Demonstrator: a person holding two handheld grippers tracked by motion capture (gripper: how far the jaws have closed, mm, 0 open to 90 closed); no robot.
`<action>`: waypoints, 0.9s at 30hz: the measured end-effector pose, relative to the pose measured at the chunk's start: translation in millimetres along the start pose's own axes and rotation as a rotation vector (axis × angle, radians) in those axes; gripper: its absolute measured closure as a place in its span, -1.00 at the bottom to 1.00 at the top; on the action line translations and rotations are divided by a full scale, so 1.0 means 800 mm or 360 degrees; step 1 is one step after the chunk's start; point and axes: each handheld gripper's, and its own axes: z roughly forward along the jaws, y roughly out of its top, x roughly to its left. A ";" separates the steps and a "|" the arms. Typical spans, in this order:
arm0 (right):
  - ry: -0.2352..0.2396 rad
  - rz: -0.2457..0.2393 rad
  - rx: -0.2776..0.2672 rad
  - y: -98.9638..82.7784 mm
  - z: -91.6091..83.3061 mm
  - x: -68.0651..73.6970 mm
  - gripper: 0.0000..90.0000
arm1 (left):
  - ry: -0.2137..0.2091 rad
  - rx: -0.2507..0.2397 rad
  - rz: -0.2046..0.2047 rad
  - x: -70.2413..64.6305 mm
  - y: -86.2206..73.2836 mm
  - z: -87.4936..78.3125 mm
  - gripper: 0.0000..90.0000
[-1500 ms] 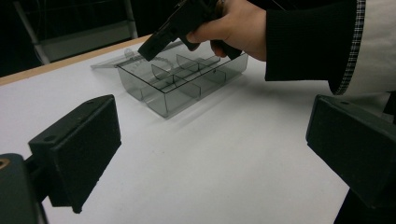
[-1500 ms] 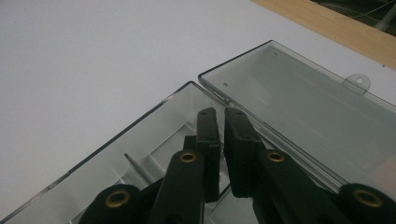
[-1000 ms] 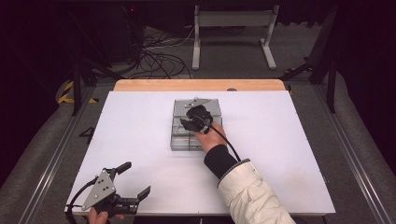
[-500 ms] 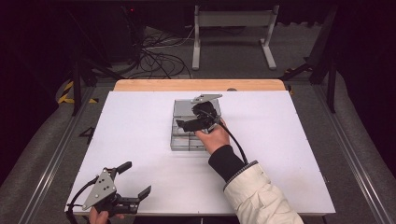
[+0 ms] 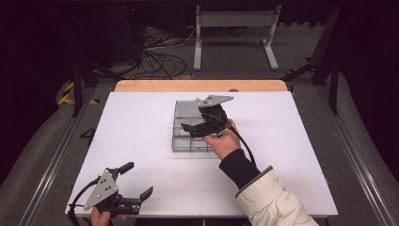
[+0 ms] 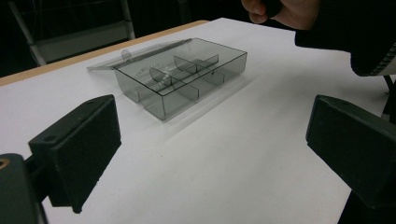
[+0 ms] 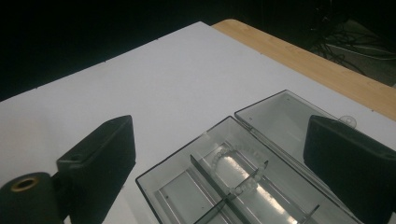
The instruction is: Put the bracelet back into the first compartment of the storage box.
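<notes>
A clear grey compartment box (image 5: 184,139) sits at the middle of the white table, its lid (image 5: 186,108) lying open flat on the far side. In the right gripper view a string of pale beads (image 7: 232,167) lies in one compartment of the box (image 7: 177,193), next to the lid (image 7: 280,114). My right gripper (image 5: 194,121) hovers over the box, jaws open and empty, pointing left. My left gripper (image 5: 138,179) rests open near the front left edge, far from the box (image 6: 187,77). Both open grippers (image 6: 212,135) (image 7: 224,149) hold nothing.
The white tabletop (image 5: 131,122) ends in a wooden strip (image 5: 197,85) at its far edge. Beyond it are floor cables (image 5: 160,52) and a metal stand (image 5: 235,28). The person's right hand (image 6: 280,11) shows above the box in the left gripper view.
My right gripper has lifted off the box and swung its jaws from pointing down to pointing left. The left gripper has stayed where it was.
</notes>
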 end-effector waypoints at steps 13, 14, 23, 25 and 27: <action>0.0020 -0.0027 -0.0067 -0.002 -0.030 0.003 -0.82 | -0.0014 0.0003 0.0003 0.001 0.001 0.003 -0.92; 0.0018 -0.0031 -0.0068 -0.002 -0.033 0.003 -0.82 | -0.0016 0.0000 0.0001 0.000 0.001 0.003 -0.92; 0.0007 -0.0059 -0.0099 -0.010 -0.064 0.003 -0.83 | -0.0017 -0.0007 0.0004 0.001 0.001 0.004 -0.92; 0.0005 -0.0059 -0.0110 -0.014 -0.073 0.001 -0.83 | -0.0014 -0.0006 0.0010 0.001 0.002 0.004 -0.92; 0.0004 -0.0067 -0.0125 -0.018 -0.082 0.000 -0.83 | -0.0012 -0.0007 0.0010 0.001 0.002 0.005 -0.92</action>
